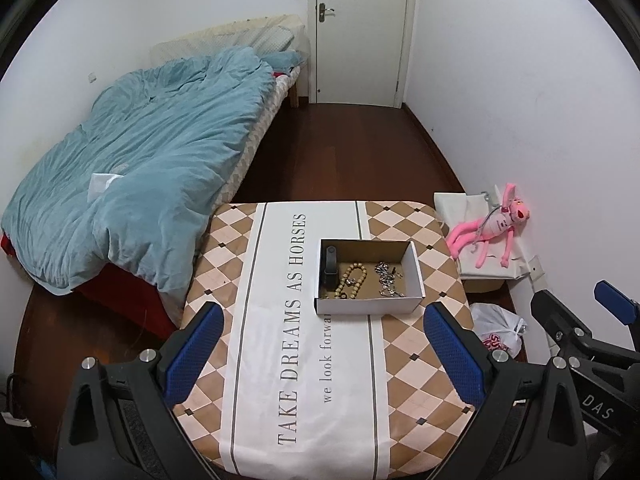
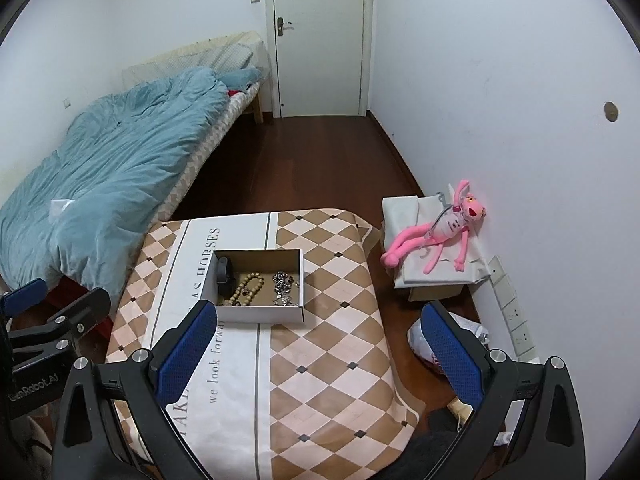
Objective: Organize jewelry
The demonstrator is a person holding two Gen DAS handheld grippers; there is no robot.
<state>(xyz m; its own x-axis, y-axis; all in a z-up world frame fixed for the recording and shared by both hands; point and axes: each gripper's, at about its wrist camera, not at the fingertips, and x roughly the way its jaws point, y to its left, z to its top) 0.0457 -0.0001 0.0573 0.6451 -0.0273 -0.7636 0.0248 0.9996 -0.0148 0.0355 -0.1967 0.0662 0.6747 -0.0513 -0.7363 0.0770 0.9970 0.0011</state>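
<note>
A white cardboard box (image 1: pixel 366 306) sits on the table with the checked cloth (image 1: pixel 416 344). Inside it lie a black band (image 1: pixel 330 266) at the left, a wooden bead bracelet (image 1: pixel 352 280) in the middle and a silver chain (image 1: pixel 387 278) at the right. The box also shows in the right wrist view (image 2: pixel 260 314), with the beads (image 2: pixel 248 288) and the chain (image 2: pixel 285 287). My left gripper (image 1: pixel 324 354) is open and empty, held above the table short of the box. My right gripper (image 2: pixel 320 354) is open and empty, over the table's right side.
A bed with a blue duvet (image 1: pixel 140 160) stands left of the table. A pink plush toy (image 2: pixel 436 230) lies on a white-covered box by the right wall. A plastic bag (image 1: pixel 500 328) lies on the floor by the table's right edge. A closed door (image 1: pixel 360 28) is at the back.
</note>
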